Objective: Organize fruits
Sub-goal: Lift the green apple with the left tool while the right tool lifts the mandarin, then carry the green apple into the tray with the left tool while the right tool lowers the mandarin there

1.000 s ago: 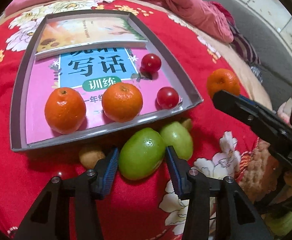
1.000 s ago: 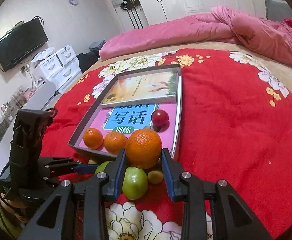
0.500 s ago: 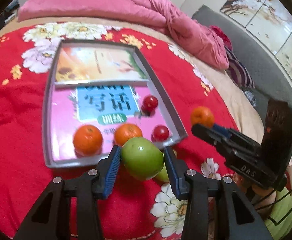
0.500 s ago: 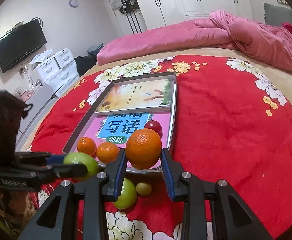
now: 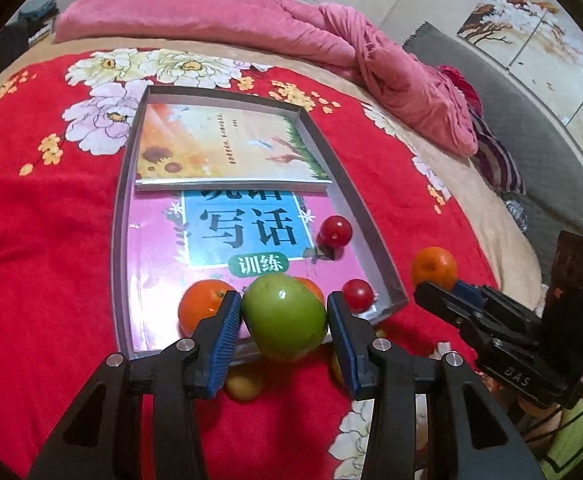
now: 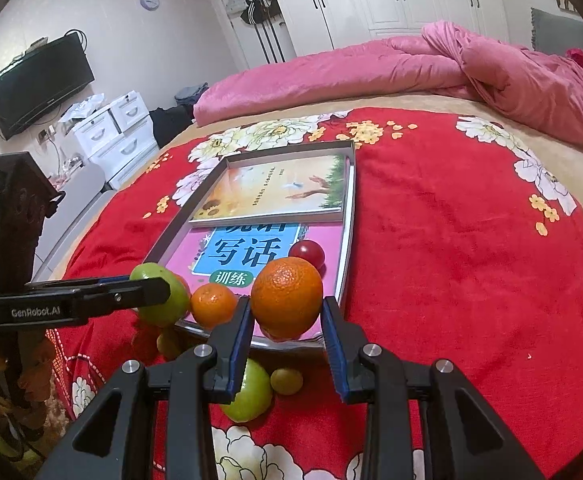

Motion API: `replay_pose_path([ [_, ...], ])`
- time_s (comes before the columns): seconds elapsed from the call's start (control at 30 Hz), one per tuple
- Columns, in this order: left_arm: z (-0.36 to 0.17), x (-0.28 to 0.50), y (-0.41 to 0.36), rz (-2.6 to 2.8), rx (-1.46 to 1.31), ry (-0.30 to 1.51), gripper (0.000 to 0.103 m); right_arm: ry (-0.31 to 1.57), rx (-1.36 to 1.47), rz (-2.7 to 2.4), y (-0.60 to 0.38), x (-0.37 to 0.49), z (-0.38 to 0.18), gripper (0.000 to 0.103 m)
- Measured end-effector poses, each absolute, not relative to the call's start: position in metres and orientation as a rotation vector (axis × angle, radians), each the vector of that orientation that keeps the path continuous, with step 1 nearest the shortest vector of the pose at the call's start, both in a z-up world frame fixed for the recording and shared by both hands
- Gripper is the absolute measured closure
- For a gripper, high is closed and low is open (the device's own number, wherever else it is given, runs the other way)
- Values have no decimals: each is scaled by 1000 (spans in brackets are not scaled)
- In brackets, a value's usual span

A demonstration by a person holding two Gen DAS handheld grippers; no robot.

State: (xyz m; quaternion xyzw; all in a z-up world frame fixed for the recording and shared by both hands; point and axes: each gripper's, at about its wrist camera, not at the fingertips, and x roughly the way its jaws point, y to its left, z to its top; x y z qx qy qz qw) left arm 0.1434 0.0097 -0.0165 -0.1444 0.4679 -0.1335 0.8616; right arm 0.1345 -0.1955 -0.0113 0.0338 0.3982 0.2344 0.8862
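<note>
Near end of tray crowded, far end open

Front strip of grey tray [image 5: 375,236] blocked by two oranges [image 6: 213,304] and two cherry tomatoes [image 5: 335,231]; bare book cover [image 5: 219,148] free beyond. On red blanket [image 5: 43,240] before tray rim: green fruit [image 6: 251,394] and small yellowish fruits [image 6: 286,380]. Open blanket both sides.

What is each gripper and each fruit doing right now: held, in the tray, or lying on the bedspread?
Left gripper: shut on green apple.
Right gripper: shut on big orange.
Two small oranges: in tray.
Two cherry tomatoes: in tray.
Second green apple: on bedspread.
</note>
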Motion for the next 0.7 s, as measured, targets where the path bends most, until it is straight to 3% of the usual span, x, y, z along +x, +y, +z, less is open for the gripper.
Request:
replay_pose_path([
  [0.7,-14,147,10,-233,-219,947,57,832,-1,473,-186,153,-16,68],
])
